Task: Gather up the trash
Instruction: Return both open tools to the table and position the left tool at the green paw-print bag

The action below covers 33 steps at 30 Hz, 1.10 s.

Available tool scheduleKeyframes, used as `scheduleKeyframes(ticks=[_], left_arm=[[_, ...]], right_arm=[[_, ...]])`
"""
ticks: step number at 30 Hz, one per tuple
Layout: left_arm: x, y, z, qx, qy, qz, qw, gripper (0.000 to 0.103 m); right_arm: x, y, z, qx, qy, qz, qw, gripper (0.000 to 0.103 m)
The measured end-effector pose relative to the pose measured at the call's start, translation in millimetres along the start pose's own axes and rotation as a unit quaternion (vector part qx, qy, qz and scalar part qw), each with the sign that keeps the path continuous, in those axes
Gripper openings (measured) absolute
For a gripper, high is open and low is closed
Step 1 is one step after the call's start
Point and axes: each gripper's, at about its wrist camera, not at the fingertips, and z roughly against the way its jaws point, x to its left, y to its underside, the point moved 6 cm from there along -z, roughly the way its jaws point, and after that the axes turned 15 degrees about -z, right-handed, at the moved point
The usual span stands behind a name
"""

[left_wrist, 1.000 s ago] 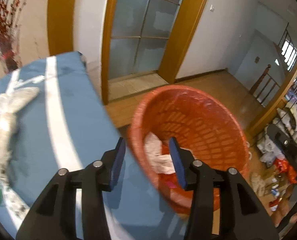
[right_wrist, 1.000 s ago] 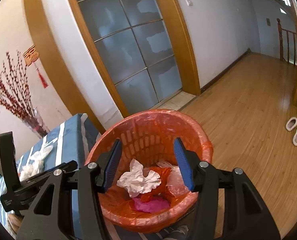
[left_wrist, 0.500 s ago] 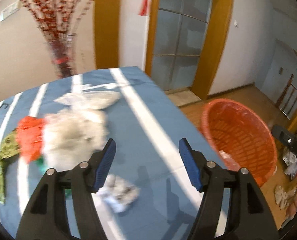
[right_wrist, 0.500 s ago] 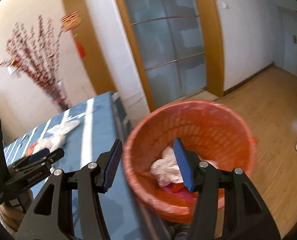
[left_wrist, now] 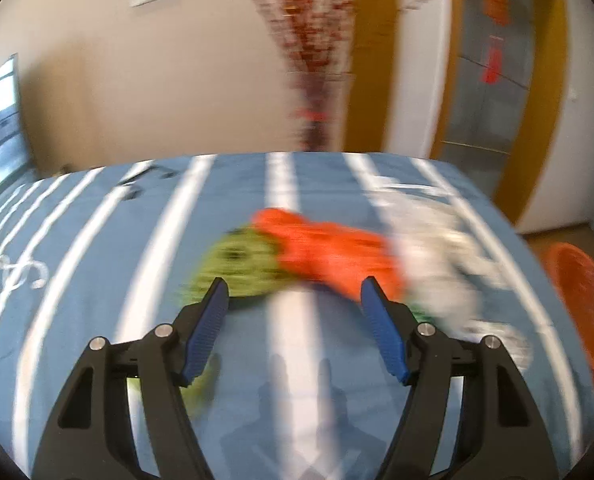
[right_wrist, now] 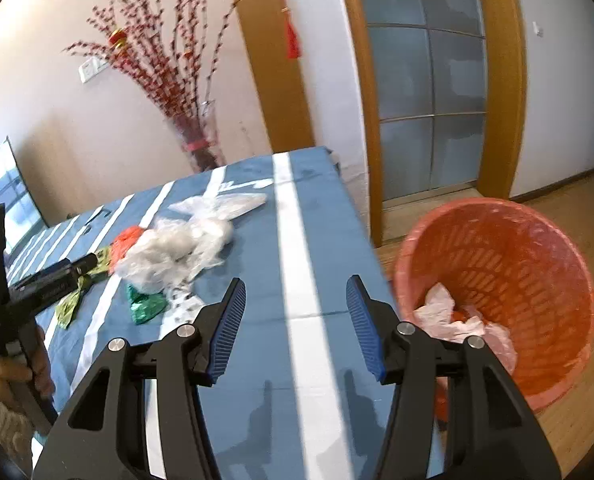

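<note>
Both tongs hang released and empty over the blue-and-white striped worktop [right_wrist: 317,216], the left tongs [left_wrist: 295,300] just short of a blurred orange wrapper [left_wrist: 333,252] and green wrapper [left_wrist: 237,264]. From the right tongs [right_wrist: 295,304], a heap of clear plastic bags [right_wrist: 185,244] lies on the cloth, while the orange basket [right_wrist: 537,248] beside the worktop's edge holds crumpled white paper [right_wrist: 441,312]

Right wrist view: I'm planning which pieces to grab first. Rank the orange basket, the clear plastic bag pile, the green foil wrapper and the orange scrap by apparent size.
1. orange basket, though it sits nearer the camera
2. clear plastic bag pile
3. green foil wrapper and orange scrap: similar, both partly hidden, so unranked
</note>
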Motion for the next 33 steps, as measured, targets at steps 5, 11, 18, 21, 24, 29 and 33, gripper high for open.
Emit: scheduleKeyframes(ticks=[5, 11, 18, 21, 24, 29, 33], left_arm=[[41, 19, -23, 0.039, -0.038, 0.02, 0.9983, 0.067], [54, 28, -38, 0.068, -0.004, 0.064, 0.9956, 0.067], [63, 39, -53, 0.1, 0.005, 0.103, 0.9897, 0.057], [62, 40, -53, 0.103, 0.001, 0.1, 0.9896, 0.056], [61, 39, -54, 0.106, -0.001, 0.097, 0.9897, 0.056], [61, 40, -54, 0.105, 0.0, 0.098, 0.9896, 0.056], [53, 38, -58, 0.125, -0.025, 0.064, 0.9897, 0.058]], right_arm=[[17, 13, -6, 0.012, -0.005, 0.01, 1.0, 0.053], [24, 22, -3, 0.016, -0.008, 0.009, 1.0, 0.053], [21, 35, 5, 0.012, -0.019, -0.021, 1.0, 0.053], [21, 47, 6, 0.018, -0.021, -0.027, 0.999, 0.053], [20, 56, 6, 0.023, -0.025, -0.036, 0.999, 0.053], [23, 61, 7, 0.035, -0.029, -0.039, 0.998, 0.053], [38, 53, 6, 0.034, -0.035, -0.019, 0.999, 0.053]])
